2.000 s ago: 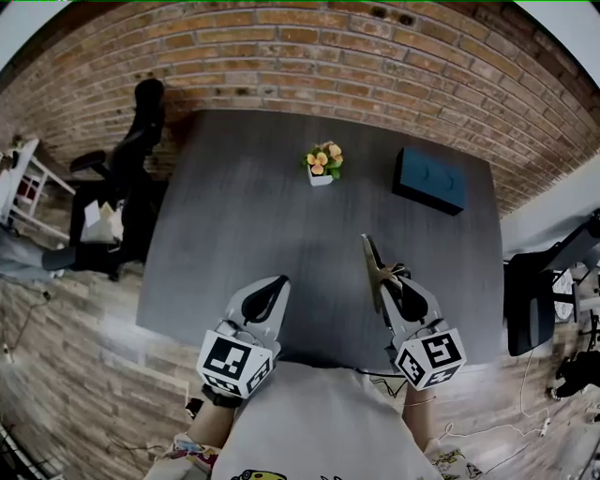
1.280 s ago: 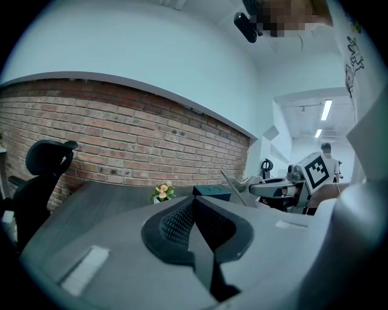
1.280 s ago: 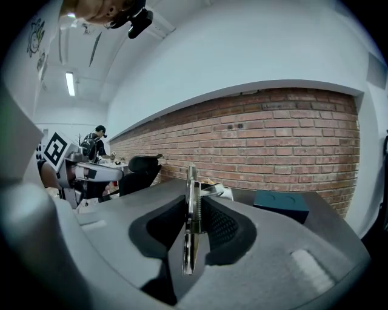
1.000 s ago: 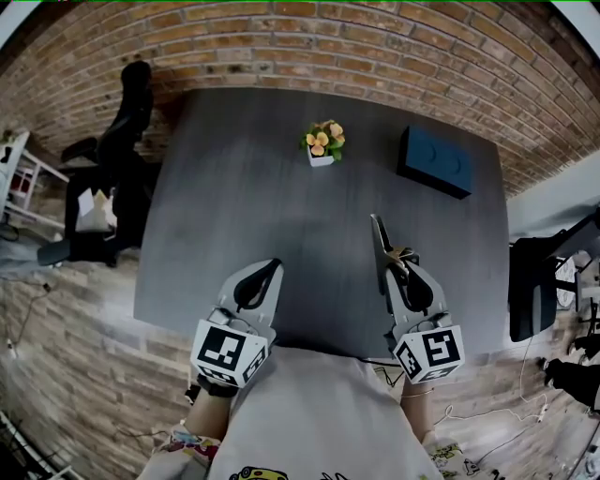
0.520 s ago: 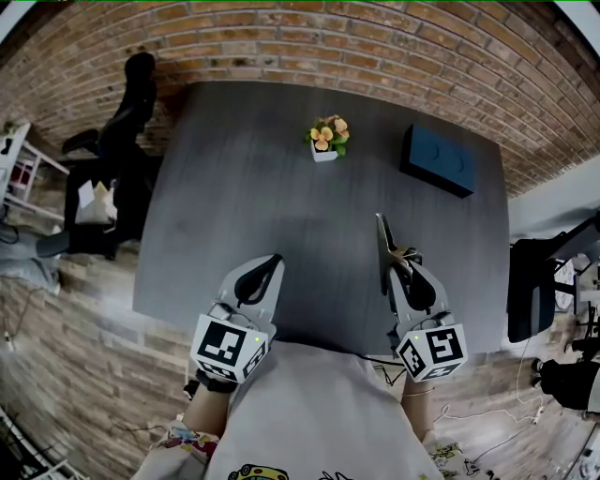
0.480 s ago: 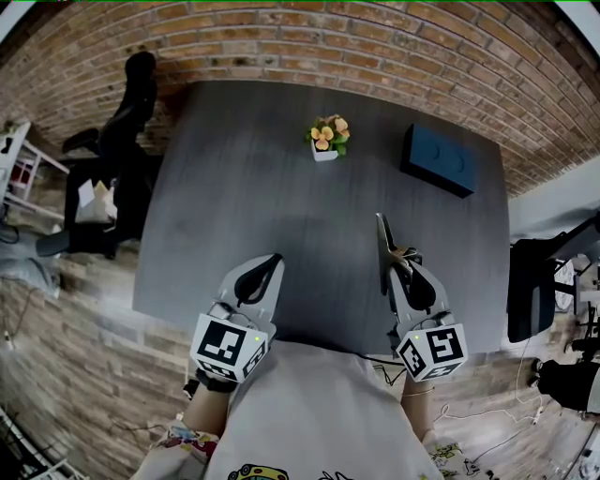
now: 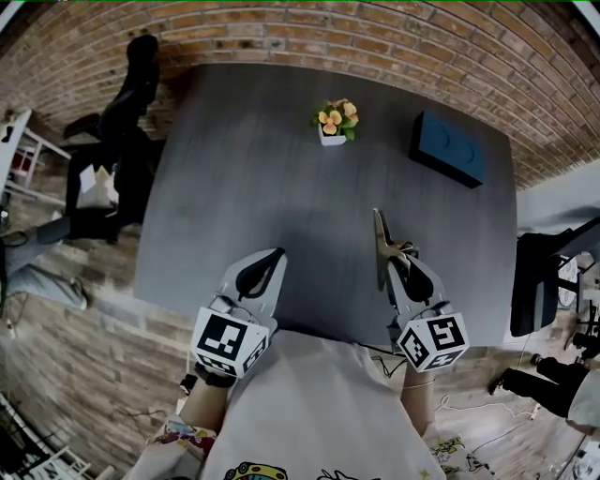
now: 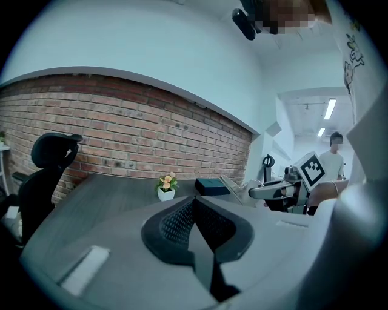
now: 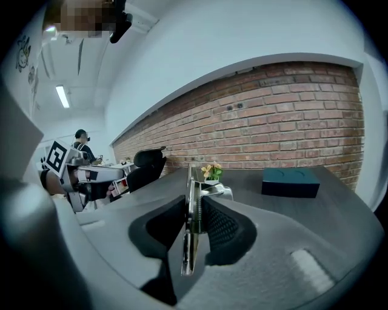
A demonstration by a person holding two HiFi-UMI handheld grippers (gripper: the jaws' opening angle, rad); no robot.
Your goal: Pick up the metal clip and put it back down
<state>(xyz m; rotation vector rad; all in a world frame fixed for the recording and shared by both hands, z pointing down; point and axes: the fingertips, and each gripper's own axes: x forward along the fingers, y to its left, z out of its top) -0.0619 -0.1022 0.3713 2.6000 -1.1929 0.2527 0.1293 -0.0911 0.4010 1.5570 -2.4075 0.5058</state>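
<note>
One metal clip (image 7: 379, 236) clamped in right gripper (image 7: 397, 266); left gripper (image 7: 270, 257) closed, empty; one flowerpot (image 7: 334, 127).

Dk grey table (image 7: 253, 169), red-brick wall (image 7: 375, 28), teal box (image 7: 448, 150), orange flowers (image 7: 336, 117), silver metal clip (image 7: 380, 239).

This was an office-like workroom: a dark grey desk (image 7: 253, 187) stood with its far edge along a bare brick wall (image 7: 375, 37), and a black swivel chair (image 7: 131, 103) stood off its left edge. Near the desk's far edge sat a small potted flower (image 7: 335, 124) and a dark blue box (image 7: 450, 150). Strip lights (image 8: 329, 109) ran along a white ceiling.
</note>
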